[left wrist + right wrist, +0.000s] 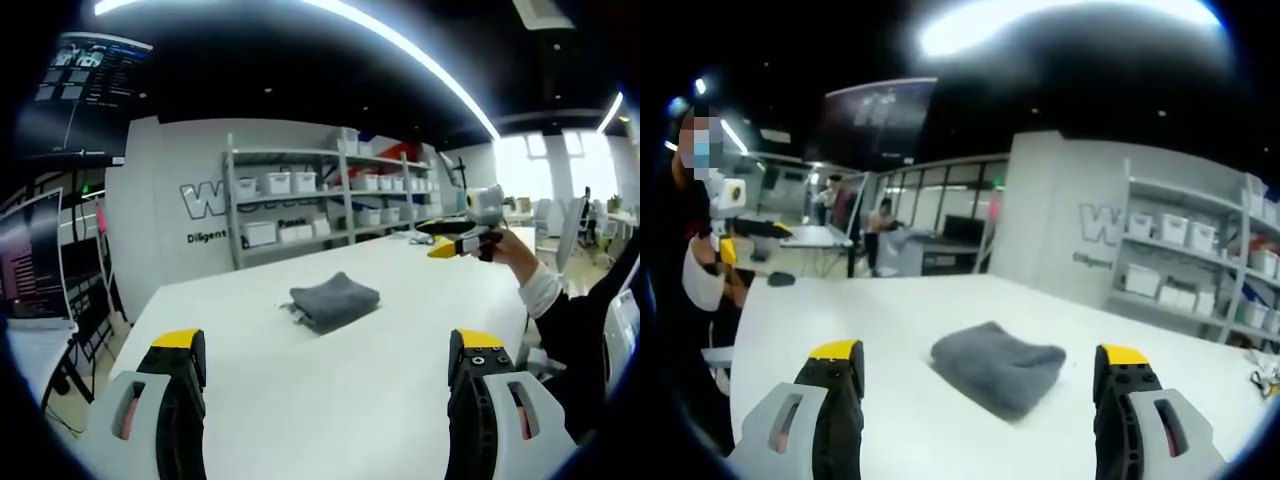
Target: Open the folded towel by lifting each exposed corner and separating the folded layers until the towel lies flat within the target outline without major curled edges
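— What are the claws doing?

— The left gripper (325,375) is spread wide, nothing between its yellow-tipped jaws, hovering over the white table (250,400). The right gripper (980,385) is the same, gaping and empty, seen from the other side of the table.

— And the towel?

— The grey towel (334,300) sits folded near the middle of the tabletop, ahead of both claws and apart from them. In the right gripper view the towel (1000,368) looks plump and soft, stacked in layers with rounded folds, one edge drooping onto the table.

— Anything behind it?

— Shelving (330,200) with white bins against the wall.
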Tool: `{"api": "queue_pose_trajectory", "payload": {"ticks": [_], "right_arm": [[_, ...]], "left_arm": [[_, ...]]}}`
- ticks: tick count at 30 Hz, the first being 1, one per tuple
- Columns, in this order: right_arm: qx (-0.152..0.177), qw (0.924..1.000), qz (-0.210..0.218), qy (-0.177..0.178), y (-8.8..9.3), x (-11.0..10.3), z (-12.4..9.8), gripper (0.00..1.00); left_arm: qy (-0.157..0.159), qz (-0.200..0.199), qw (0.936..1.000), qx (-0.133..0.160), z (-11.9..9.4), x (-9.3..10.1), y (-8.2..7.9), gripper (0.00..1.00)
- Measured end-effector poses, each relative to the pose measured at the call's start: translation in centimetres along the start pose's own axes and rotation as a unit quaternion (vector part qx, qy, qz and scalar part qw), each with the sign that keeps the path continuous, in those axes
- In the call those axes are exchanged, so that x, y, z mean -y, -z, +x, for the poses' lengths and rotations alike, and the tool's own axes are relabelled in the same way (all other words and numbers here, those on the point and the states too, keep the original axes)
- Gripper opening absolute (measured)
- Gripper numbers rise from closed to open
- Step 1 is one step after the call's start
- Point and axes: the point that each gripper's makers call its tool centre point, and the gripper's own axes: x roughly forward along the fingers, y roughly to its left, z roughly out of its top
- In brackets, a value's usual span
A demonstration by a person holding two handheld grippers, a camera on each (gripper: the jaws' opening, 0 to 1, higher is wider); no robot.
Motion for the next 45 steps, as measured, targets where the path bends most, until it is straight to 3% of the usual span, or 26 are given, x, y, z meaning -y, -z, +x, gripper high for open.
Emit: {"api": "queue_pose_trajectory", "payload": {"ticks": [22,45], "right_arm": [[-0.006,0.9998,0.009,0.015,1.4,2.7,2.0,0.90],[0.016,0.9998,0.013,0.003,2.2,2.5,3.9,0.85]], "left_arm": [[0.002,-0.002,1.0000,-0.001,0.1,-0.3,0.0,0.99],[0.002,0.002,1.0000,-0.003,-0.1,-0.4,-0.1,0.99]]}}
